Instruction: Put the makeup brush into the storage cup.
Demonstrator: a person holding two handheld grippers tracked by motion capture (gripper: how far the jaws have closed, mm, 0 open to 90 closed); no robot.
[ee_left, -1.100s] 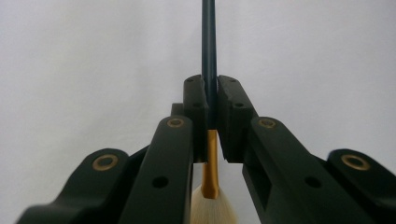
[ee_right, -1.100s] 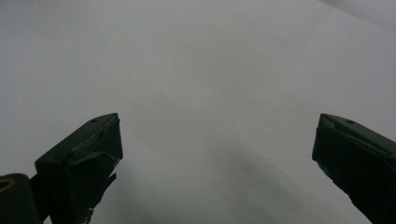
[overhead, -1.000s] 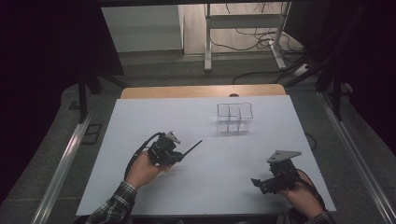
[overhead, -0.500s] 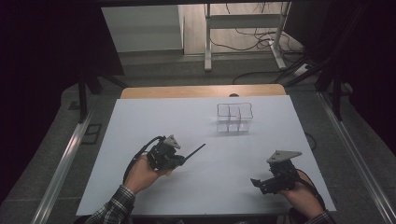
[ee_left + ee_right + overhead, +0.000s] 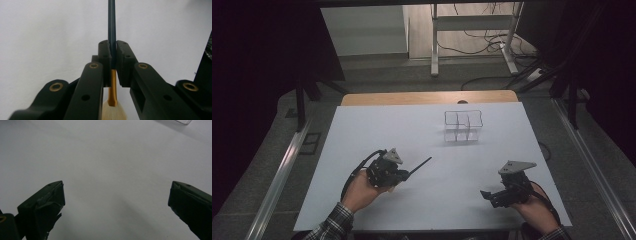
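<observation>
Left gripper [image 5: 404, 175]: jaws clamped on brush [image 5: 111, 37], near-left of table [image 5: 362, 135] | right gripper [image 5: 116, 202]: jaws wide apart, near right | clear organiser [image 5: 463, 126]: far centre-right | advice: keep grip firm, lift handle clear, aim one compartment.

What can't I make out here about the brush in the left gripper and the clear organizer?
- Brush: left gripper view's bottom edge cuts off the bristles; the handle tip runs off the top.
- Brush in the high view: bristles hidden behind the left gripper.
- Clear organizer: too small to tell if its compartments hold anything.
</observation>
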